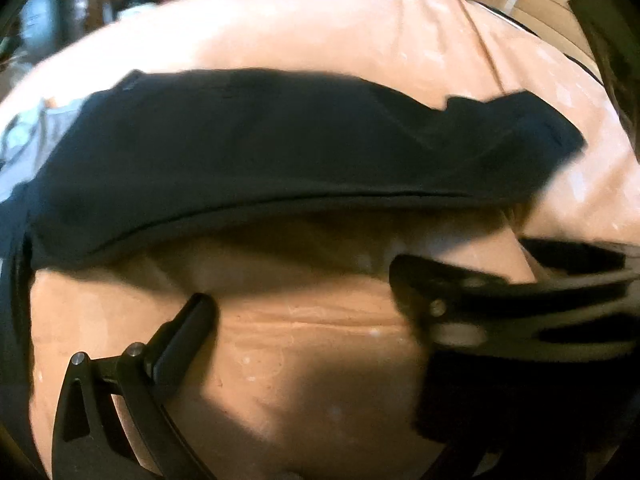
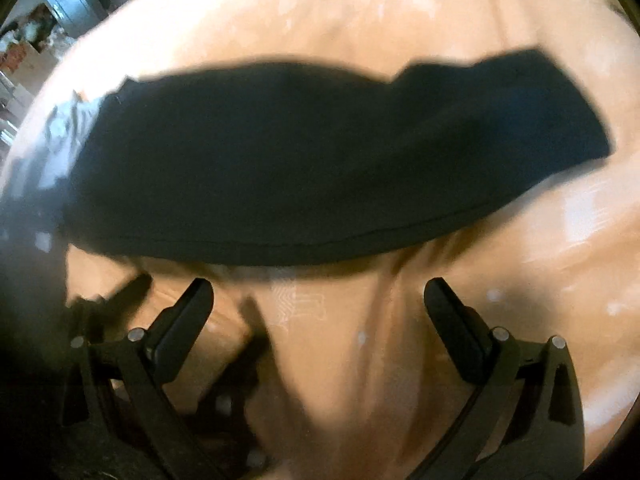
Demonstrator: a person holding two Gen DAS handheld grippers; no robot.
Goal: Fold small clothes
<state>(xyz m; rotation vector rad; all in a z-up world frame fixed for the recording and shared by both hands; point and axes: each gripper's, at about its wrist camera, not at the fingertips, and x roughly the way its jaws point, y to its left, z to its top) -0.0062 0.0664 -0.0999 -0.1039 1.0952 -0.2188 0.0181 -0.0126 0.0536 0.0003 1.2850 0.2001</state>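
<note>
The garment, dark and long, lies flat across a peach sheet that covers the supporting surface; whether that surface is a bed or a table cannot be told. Its long axis runs left to right in both views. The hemmed near edge faces the claws and is slightly lifted, with a shadow on the sheet beneath it. One end of the garment narrows into a stepped flap toward the right. The other end overlaps a pale grey cloth near the left edge of the sheet.

The right claw is spread wide and holds nothing. Both fingers sit just short of the hem and do not touch it. The sheet shows a lengthwise crease between them.

The left claw is also spread. Its left finger is sharp in the left wrist view. Its right finger is motion-blurred and cannot be separated from the other dark parts there. Nothing lies between the fingers except bare sheet. The left claw stands close to the hem, apart from it.

Beyond the far edge, room clutter is blurred.
</note>
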